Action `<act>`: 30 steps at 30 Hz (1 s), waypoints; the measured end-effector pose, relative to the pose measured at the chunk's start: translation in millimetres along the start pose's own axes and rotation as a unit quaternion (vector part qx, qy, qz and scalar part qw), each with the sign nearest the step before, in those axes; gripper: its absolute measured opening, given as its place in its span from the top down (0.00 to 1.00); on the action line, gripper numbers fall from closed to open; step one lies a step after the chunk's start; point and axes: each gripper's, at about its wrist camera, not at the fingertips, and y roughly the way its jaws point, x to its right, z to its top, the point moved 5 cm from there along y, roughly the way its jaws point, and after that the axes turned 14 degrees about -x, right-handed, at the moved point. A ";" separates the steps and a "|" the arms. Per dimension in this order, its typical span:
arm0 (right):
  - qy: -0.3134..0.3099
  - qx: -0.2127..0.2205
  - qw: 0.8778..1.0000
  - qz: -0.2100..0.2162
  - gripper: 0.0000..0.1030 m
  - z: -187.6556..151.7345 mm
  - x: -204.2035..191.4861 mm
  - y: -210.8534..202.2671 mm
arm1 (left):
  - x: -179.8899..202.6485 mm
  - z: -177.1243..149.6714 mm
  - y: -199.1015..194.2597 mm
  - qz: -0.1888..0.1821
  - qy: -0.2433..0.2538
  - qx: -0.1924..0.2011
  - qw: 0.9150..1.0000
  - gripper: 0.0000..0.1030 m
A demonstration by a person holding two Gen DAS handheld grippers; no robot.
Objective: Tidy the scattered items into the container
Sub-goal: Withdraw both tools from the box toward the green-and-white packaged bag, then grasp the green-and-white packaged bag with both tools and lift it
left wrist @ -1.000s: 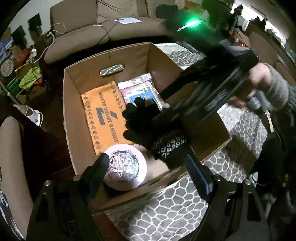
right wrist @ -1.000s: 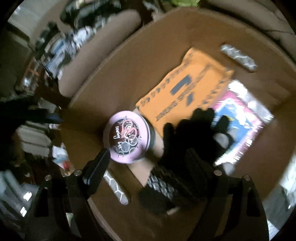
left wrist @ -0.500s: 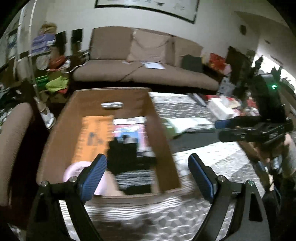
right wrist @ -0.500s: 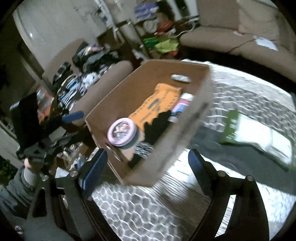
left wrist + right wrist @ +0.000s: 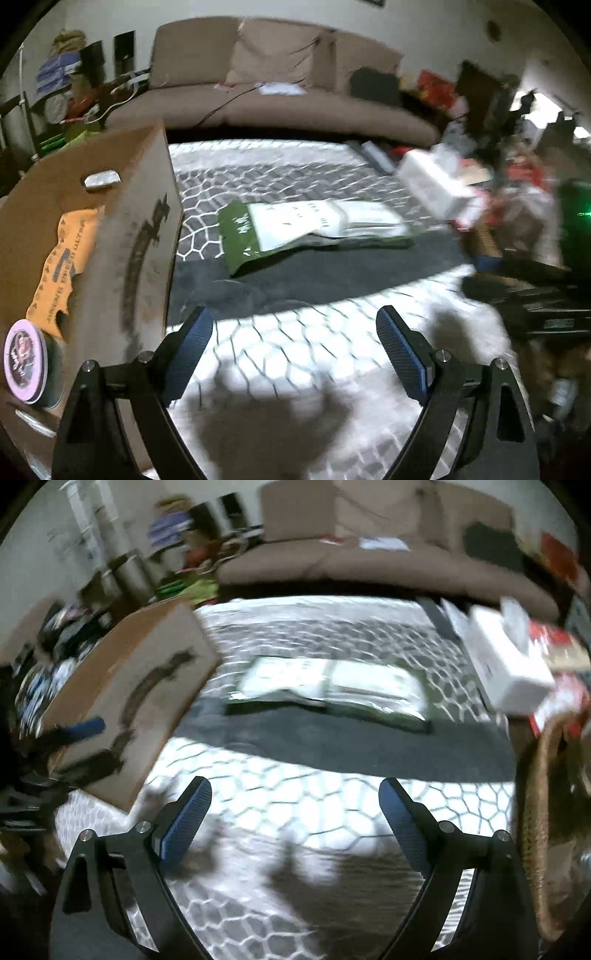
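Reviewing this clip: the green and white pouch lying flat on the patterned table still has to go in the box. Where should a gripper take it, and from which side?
Likely by the near green end of the green and white pouch, which looks slightly raised off the dark mat. Coming in low from the cardboard box side lets one finger slip under that edge. Both the left gripper and right gripper are open and empty.

The orange packet (image 5: 61, 266) in the cardboard box (image 5: 146, 236), at nine o'clock in the left view, carries dark print ending in "ULTRA". Lettering on the pink tin (image 5: 24, 360) and green-and-white pouch (image 5: 295, 229) is too blurred.
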 end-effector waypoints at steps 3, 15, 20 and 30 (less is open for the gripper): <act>0.032 0.013 0.999 -0.014 0.11 13.2 41.0 13.2 | -7.7 19.9 41.3 0.058 -0.014 0.002 0.998 0.12; 0.011 -0.057 0.996 -0.069 0.17 84.6 121.7 119.2 | -32.3 59.0 122.3 0.098 -0.024 -0.041 0.994 0.12; 0.013 -0.071 0.997 -0.029 0.26 87.3 119.2 137.5 | -35.3 58.7 137.5 0.066 -0.031 -0.052 0.996 0.12; 0.026 -0.058 0.998 -0.025 0.66 91.8 120.6 136.6 | -19.8 61.4 149.4 0.078 0.020 -0.057 0.995 0.58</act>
